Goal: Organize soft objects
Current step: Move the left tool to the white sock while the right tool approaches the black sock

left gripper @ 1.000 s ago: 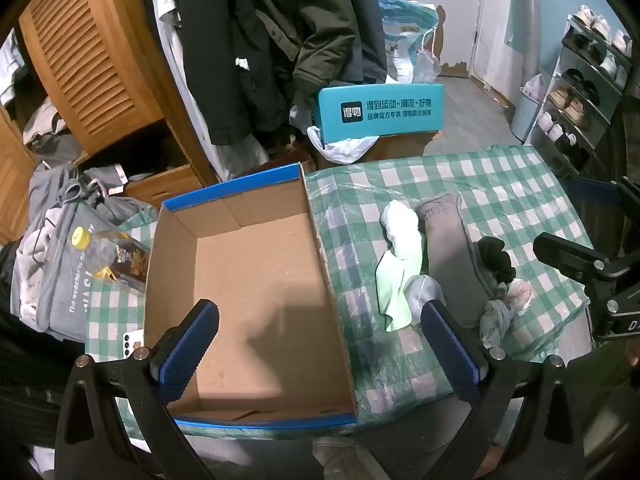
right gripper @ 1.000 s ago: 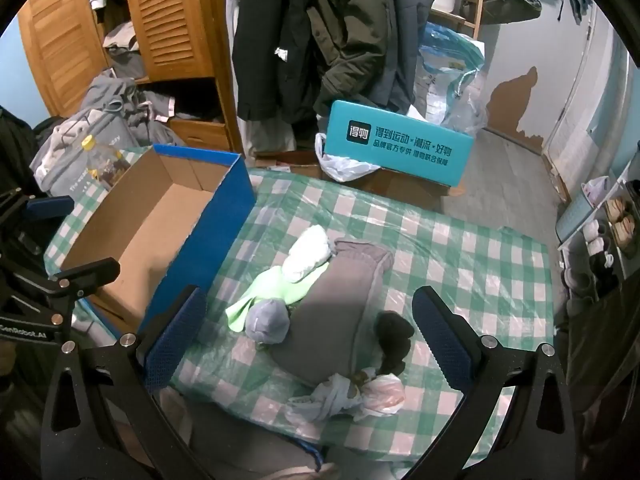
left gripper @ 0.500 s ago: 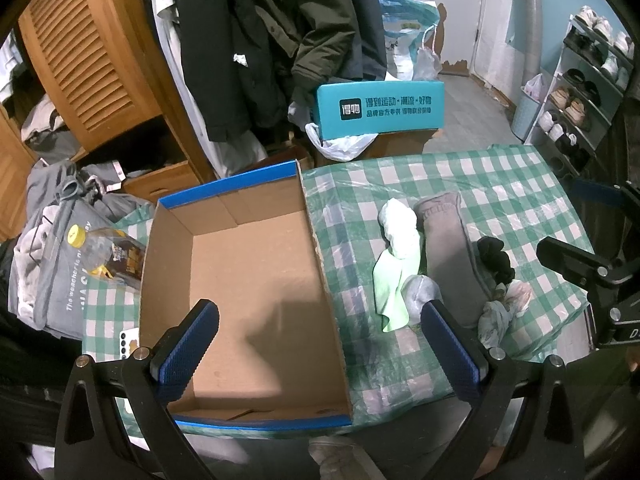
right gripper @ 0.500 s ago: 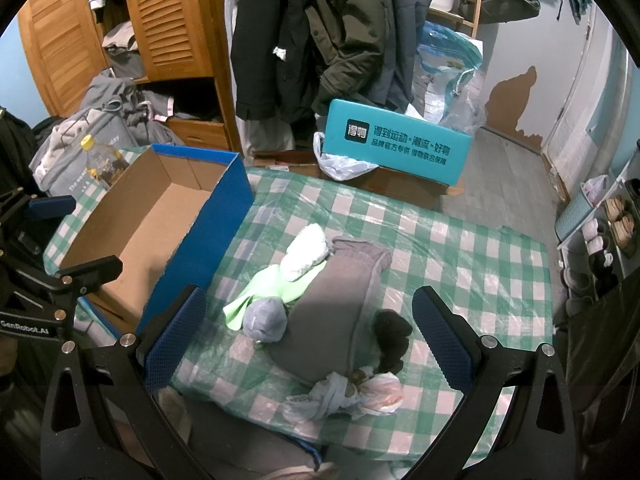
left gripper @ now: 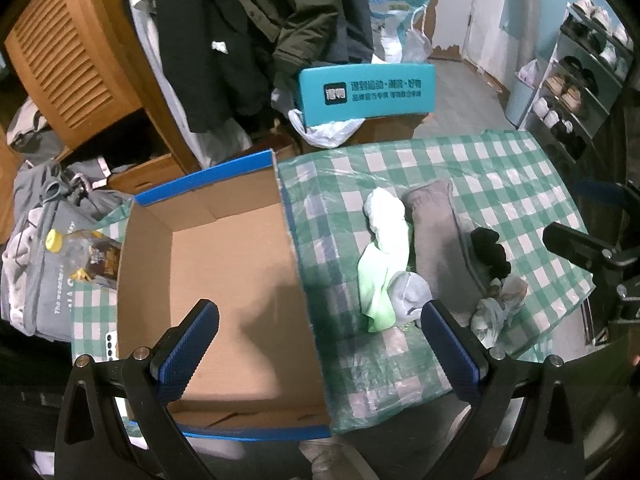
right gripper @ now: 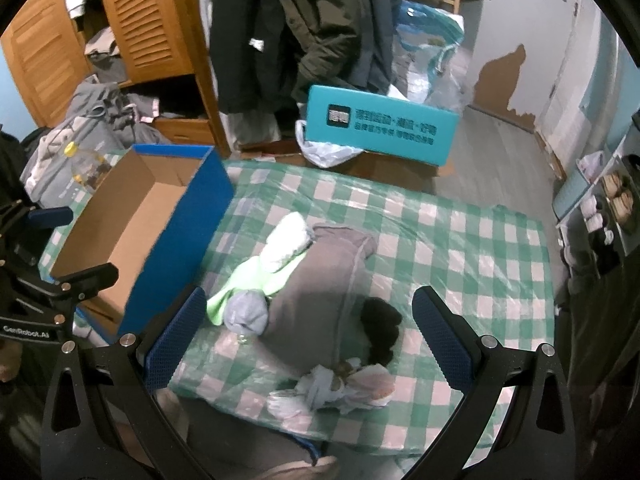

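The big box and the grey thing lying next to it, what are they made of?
The box looks like cardboard: plain matte brown inside, blue outside, with folded flaps. The long grey piece seems soft knit fabric, dull with a stitched seam, lying limp.

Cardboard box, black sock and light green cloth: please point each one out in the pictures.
cardboard box (left gripper: 224,280), left wrist view, on its bare inner floor.
black sock (right gripper: 380,330), right wrist view, on the middle of the bundle.
light green cloth (left gripper: 374,280), left wrist view, on its flat middle part.

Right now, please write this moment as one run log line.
left gripper: open, above cardboard box | right gripper: open, above soft pile | box: nothing inside | grasped: nothing
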Available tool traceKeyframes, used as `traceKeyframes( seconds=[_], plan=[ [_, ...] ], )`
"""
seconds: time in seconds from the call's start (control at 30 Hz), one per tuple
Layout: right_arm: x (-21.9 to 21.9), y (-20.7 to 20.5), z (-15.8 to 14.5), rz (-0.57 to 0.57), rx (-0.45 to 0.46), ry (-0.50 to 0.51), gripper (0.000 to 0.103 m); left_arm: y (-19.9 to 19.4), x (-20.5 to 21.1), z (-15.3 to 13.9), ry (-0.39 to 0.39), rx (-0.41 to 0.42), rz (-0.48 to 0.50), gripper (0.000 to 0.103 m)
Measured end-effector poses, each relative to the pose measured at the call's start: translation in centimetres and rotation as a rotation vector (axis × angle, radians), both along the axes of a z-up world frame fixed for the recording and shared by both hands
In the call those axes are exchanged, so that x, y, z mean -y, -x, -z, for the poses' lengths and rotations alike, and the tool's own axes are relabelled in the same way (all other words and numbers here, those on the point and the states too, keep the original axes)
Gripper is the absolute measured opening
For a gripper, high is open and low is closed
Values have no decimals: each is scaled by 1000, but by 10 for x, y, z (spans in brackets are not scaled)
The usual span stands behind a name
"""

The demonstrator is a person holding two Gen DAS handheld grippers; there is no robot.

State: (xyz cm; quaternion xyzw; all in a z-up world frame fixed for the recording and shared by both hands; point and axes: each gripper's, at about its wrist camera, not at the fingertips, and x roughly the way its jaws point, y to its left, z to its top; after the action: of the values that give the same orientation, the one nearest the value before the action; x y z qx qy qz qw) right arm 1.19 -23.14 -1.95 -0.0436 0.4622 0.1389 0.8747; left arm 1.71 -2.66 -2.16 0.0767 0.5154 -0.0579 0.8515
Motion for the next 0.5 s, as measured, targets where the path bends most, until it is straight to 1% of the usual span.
traceKeyframes(
  seconds=[0.2, 0.5],
  plan=[
    [18, -11, 10, 38, -35, -10, 101, -13, 14, 4, 8, -34, 37, 102],
    [41, -33, 33, 97, -94, 14, 101, -41, 30, 14, 1, -62, 67, 102]
  ],
)
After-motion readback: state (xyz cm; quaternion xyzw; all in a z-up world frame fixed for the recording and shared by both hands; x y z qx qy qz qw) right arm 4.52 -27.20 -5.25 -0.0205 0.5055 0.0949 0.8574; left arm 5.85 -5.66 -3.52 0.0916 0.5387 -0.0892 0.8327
